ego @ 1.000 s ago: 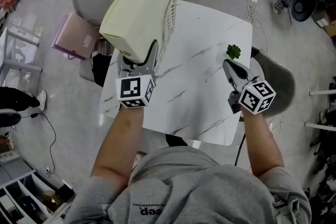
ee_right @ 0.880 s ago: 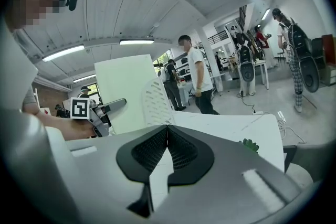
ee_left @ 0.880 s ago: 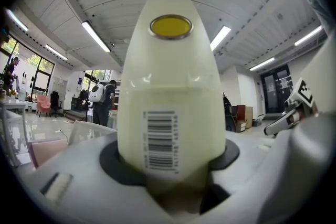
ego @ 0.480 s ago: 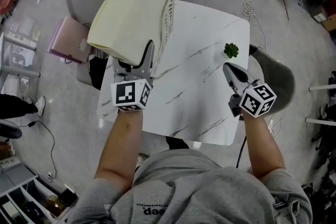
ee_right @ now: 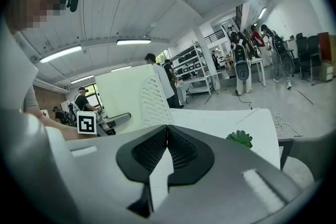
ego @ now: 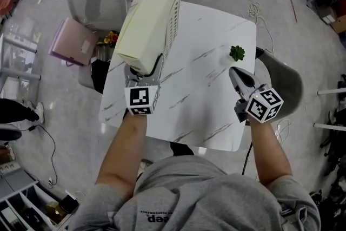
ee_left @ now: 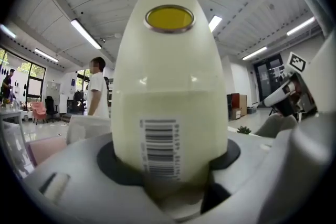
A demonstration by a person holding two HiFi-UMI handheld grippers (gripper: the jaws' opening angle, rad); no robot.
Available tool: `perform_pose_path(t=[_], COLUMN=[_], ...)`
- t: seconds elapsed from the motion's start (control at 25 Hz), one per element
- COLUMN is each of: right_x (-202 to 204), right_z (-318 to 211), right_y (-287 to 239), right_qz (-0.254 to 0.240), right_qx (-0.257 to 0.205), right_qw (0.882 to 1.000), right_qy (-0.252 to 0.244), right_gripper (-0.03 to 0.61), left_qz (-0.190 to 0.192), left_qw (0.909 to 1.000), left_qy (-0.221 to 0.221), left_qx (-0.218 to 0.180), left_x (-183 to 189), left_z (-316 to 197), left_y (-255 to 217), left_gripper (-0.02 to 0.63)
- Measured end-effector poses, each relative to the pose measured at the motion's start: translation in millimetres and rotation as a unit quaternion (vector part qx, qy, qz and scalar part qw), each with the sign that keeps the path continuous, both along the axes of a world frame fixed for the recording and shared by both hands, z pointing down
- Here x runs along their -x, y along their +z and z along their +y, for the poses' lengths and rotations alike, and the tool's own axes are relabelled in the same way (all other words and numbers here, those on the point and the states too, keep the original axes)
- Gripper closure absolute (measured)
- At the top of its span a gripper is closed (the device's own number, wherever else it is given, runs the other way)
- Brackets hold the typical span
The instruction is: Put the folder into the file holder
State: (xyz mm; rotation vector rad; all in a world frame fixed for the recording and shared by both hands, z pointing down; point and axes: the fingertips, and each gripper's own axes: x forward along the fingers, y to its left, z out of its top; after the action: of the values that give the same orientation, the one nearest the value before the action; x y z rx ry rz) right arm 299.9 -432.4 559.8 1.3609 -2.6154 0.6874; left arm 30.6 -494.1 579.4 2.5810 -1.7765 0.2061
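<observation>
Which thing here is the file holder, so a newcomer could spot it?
Look at the white marbled table. At its far left edge stands the file holder, a tall white bin. Its wall of punched holes, showing along the right edge of the cream folder, sets it apart from that smooth folder and the green plant.

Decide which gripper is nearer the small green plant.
Right. The right gripper points at the plant from close by; the left gripper, across the table, holds the folder, its jaws just eased slightly wider.

A barcode label (ee_left: 159, 148) stands on the folder (ee_left: 168, 60), its digits too blurred to read. At six o'clock in the head view, the grey shirt (ego: 216, 192) bears print (ego: 154, 218) ending "eep".
</observation>
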Motion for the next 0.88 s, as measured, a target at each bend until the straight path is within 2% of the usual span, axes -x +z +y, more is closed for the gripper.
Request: perform_pose_path(t=[0.08,0.16,0.36,0.64,0.88], right_x=[3.7,8.2,18.3,46.1,81.6], right_z=[0.1,-1.1,-6.9,-13.9,-16.1], right_y=[-2.2,-6.6,-18.5,-28.0,-41.7], right_qz=[-0.003,-0.005,-0.01,-0.01,-0.013], right_qx=[-0.002,-0.005,-0.013,-0.018,-0.031], right_qw=[1.0,1.0,1.0,0.999,0.997], right_qy=[-0.003,-0.008,-0.017,-0.042,-0.076], right_gripper=[0.574,0.574,0.574,0.574,0.574], left_qz=[-0.004,-0.005,0.021,0.044,0.071], left_qw=[0.9998,0.9989,0.9969,0.9948,0.9919], left_qy=[0.006,0.01,0.011,0.027,0.055], left_qx=[0.019,0.045,0.074,0.087,0.09], left_x=[-1.5,-1.0,7.0,19.6,46.0], left_z=[1.0,2.8,9.2,25.6,65.0], left_y=[3.6,7.9,4.1,-6.8,-24.8], left_gripper=[0.261,0.229,0.196,0.156,0.156])
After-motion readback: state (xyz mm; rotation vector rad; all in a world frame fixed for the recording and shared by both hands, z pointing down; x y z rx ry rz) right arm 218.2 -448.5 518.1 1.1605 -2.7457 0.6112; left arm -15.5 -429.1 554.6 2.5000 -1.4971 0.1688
